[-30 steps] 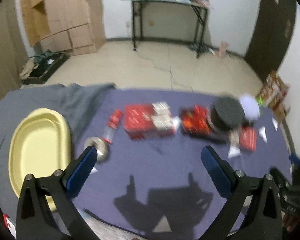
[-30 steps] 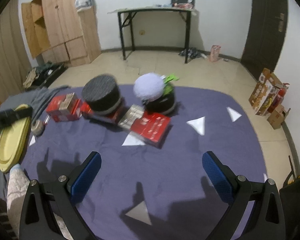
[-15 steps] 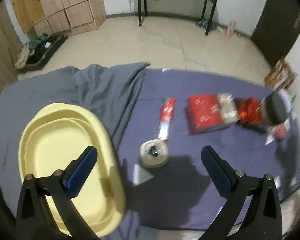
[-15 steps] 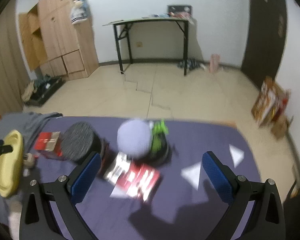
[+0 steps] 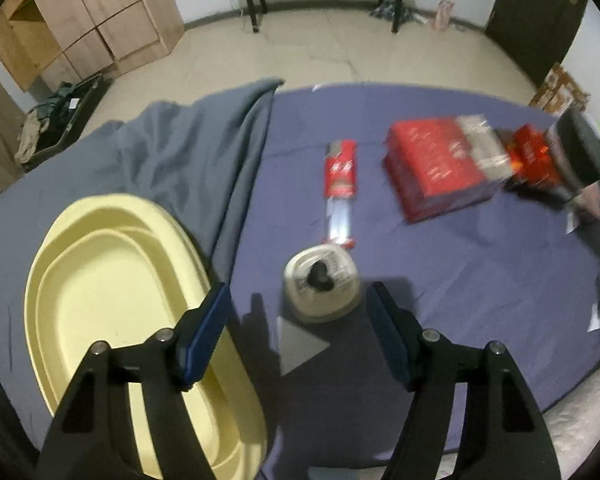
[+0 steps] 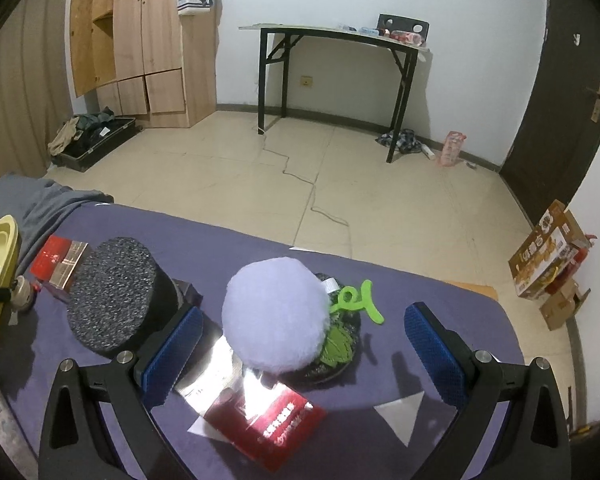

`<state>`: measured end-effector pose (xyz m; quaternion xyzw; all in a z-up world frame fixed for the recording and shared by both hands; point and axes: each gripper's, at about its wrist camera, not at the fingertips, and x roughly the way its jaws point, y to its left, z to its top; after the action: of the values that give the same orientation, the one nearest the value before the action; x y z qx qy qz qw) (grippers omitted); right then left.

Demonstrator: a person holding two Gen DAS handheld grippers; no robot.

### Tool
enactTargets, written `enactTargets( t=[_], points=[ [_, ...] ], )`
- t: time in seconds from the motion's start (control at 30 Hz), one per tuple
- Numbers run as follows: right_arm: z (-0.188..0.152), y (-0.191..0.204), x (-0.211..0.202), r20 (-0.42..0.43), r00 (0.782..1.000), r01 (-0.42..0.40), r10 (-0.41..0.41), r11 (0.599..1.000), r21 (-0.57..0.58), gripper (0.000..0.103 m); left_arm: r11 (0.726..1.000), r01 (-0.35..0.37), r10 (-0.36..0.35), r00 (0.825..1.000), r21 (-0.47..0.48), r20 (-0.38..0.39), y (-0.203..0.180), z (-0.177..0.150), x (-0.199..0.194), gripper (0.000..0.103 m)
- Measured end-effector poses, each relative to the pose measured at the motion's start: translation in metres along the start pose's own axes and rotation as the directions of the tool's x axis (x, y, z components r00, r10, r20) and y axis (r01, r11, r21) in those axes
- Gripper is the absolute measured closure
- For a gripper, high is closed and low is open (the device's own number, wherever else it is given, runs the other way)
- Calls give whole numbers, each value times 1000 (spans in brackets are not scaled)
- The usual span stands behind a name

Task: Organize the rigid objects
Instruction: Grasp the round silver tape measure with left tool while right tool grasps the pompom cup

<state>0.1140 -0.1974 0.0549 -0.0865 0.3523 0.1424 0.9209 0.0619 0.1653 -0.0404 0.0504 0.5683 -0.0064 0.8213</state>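
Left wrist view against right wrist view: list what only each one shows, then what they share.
Only the left wrist view shows the left gripper, open just short of the white tape roll, and the slim red packet.

Only the right wrist view shows the right gripper, open over the lilac puff, with the green hook beside it.

Both show the yellow tray, the red box, the black cylinder and the purple cloth.
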Motion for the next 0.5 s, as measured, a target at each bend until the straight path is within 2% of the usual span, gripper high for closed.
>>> enactTargets(
  t=[0.17, 0.27, 0.33, 0.47, 0.5],
  points=[
    [1, -1, 11, 11, 1000, -4, 5, 1000, -14, 7, 997, 52, -51, 999, -57, 18, 7, 6, 8, 32],
    [-2, -1, 12, 28, 1000, -1, 2, 1000, -20, 17, 997, 72, -72, 997, -39, 24, 1, 9, 11, 32],
    [-7, 2, 11, 35, 999, -6, 6, 1000, -22, 19, 996, 90, -90, 996, -12, 27, -6, 9, 12, 32],
    [-9, 3, 17, 7, 1000, -30, 30, 998, -54, 40, 997, 74, -74, 997, -8, -13, -10, 13, 26, 32],
    [-9, 3, 17, 3, 1000, -31, 31, 997, -65, 41, 996, 82, -83, 996, -22, -17, -9, 12, 29, 34]
  ],
)
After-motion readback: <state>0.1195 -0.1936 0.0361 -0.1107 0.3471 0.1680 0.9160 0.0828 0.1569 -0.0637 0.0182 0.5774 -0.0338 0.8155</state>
